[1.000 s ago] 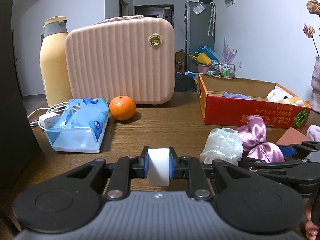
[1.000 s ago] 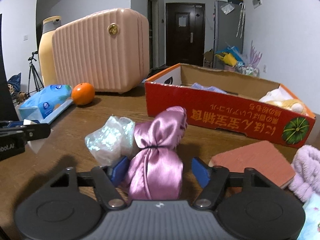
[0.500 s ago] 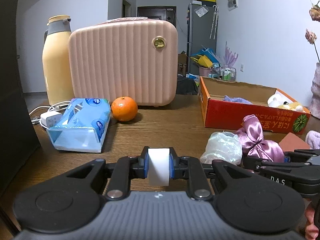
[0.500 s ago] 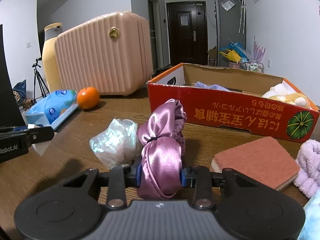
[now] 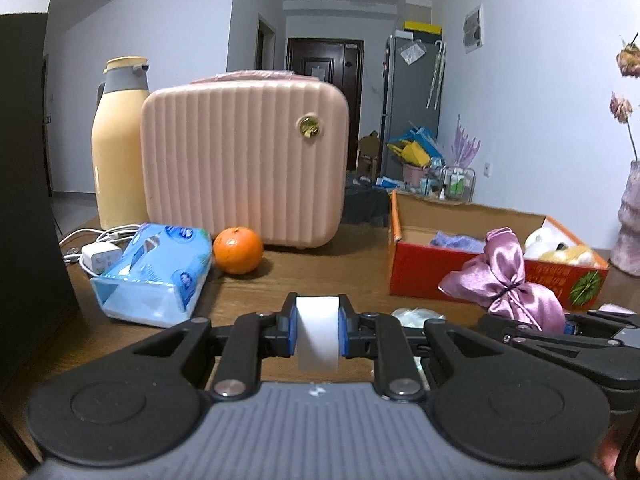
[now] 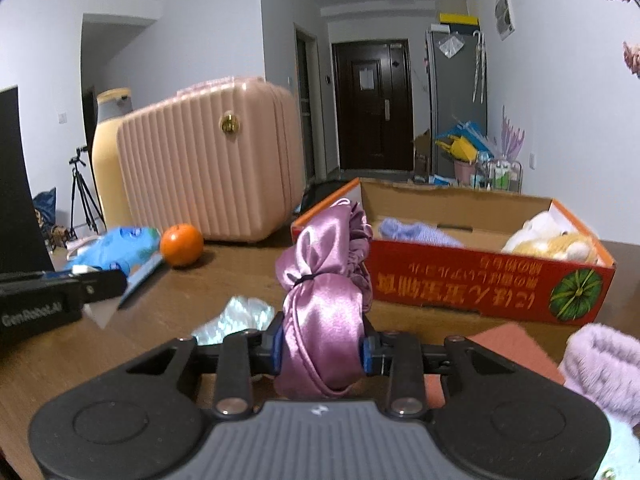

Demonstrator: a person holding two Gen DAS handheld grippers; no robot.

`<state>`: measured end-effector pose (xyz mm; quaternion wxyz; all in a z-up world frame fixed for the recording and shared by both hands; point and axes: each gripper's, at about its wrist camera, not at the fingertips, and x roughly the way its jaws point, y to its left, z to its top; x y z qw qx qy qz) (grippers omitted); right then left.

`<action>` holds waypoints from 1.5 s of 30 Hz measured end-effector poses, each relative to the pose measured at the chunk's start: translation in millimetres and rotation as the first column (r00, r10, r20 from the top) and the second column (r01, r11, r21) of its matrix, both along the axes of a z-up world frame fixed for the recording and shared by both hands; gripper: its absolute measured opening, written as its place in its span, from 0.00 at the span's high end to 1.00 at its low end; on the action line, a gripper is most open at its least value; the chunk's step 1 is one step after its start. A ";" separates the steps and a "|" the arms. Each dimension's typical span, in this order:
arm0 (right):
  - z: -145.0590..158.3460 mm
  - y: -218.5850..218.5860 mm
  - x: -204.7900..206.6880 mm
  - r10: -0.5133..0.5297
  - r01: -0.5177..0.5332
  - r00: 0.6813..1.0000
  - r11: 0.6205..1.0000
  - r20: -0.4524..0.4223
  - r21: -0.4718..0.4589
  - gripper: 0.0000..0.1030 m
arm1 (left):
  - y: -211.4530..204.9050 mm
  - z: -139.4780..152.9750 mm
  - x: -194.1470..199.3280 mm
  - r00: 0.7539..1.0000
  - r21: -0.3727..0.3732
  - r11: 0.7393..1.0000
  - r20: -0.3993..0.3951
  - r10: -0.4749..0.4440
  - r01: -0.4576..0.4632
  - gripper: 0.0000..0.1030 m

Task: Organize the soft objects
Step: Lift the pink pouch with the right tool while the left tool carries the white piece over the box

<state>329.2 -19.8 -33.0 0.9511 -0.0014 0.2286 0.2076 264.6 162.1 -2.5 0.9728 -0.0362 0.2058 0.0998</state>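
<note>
My right gripper [image 6: 323, 346] is shut on a purple satin bow-shaped pouch [image 6: 325, 280], held above the wooden table just in front of the red cardboard box [image 6: 480, 288]. From the left wrist view the same satin pouch [image 5: 504, 280] hangs at the right, with the right gripper [image 5: 568, 326] under it. My left gripper [image 5: 317, 330] is shut on a white folded piece [image 5: 317, 334]. A clear crinkly plastic bag [image 6: 236, 316] lies on the table below the pouch. Inside the box lie a blue cloth [image 6: 416, 232] and a yellow-white plush toy [image 6: 552, 240].
A pink ribbed case [image 5: 244, 160], a yellow flask [image 5: 118, 152], an orange [image 5: 238, 250], a blue tissue pack [image 5: 154, 276] and a white charger [image 5: 100, 256] stand at the back left. A red sponge [image 6: 516, 344] and lilac fluffy cloth [image 6: 600, 360] lie at the right.
My right gripper closed on the satin pouch and lifted it off the table, toward the box. The left gripper kept its hold on the white piece and barely moved.
</note>
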 end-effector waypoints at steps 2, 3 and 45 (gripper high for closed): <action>6.3 -4.0 -0.7 -0.001 0.001 1.000 1.000 0.013 0.011 0.68 | -6.2 4.3 0.2 1.000 -0.010 1.000 0.014 0.000 0.001 0.81; 9.2 -5.9 -0.6 -0.002 0.002 1.000 1.000 0.019 0.017 0.68 | -8.4 6.3 0.4 1.000 -0.015 1.000 0.019 -0.001 0.001 0.81; 72.3 -98.3 124.0 -0.115 0.109 0.990 0.991 0.082 0.076 0.68 | -103.4 42.5 136.5 0.988 -0.155 0.988 0.147 0.048 -0.025 0.81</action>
